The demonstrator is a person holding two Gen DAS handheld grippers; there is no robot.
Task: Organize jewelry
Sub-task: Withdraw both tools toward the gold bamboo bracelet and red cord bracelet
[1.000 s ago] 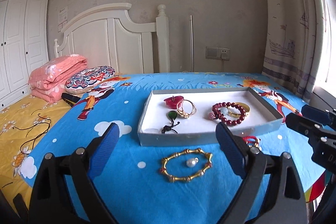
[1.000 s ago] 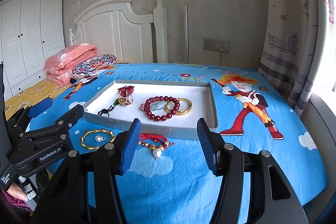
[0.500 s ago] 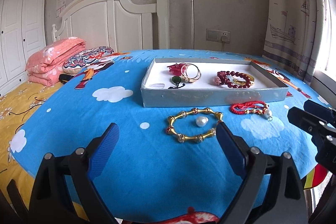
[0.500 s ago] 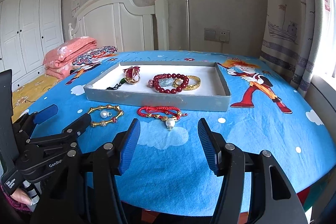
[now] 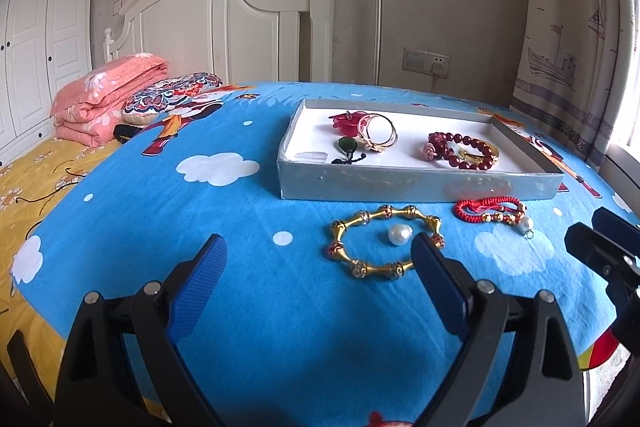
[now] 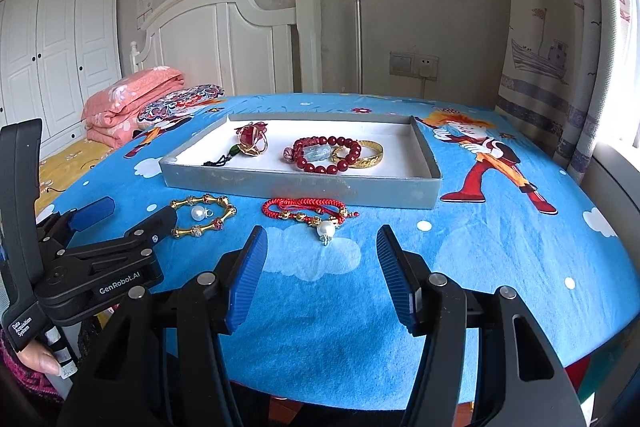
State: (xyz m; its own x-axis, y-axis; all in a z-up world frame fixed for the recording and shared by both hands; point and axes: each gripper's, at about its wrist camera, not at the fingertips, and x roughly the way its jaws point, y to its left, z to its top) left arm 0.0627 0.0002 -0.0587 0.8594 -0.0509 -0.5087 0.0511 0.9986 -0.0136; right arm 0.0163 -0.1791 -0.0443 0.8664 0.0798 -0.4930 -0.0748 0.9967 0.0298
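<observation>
A bed (image 5: 248, 291) fills the room, spread with a bright blue cartoon-print sheet, its white headboard (image 5: 224, 23) against a beige papered wall; white wardrobe doors (image 5: 44, 39) stand to the left and a ship-print curtain (image 5: 568, 27) hangs at the right. By the headboard lie a folded pink quilt (image 5: 104, 95) and a patterned cushion (image 5: 172, 95). Toward the bed's far right side sits a shallow grey tray (image 6: 304, 187) with a white floor, holding a red flower piece beside thin gold rings, a dark green pendant on black cord, a dark red bead bracelet (image 6: 326, 155) and a broad gold bangle (image 6: 370, 155) touching it. Just before the tray's near wall, on the sheet, lie a gold bamboo-link bracelet (image 5: 384, 241) with a loose pearl (image 5: 399, 235) inside its loop, and to its right a red cord bracelet (image 6: 304, 209) ending in a pearl drop. The left gripper (image 5: 320, 281) hangs near the bed's front edge, jaws wide apart and empty, its right pad just in front of the gold bracelet. The right gripper (image 6: 320, 277) has its jaws apart, empty, before the red cord bracelet.
</observation>
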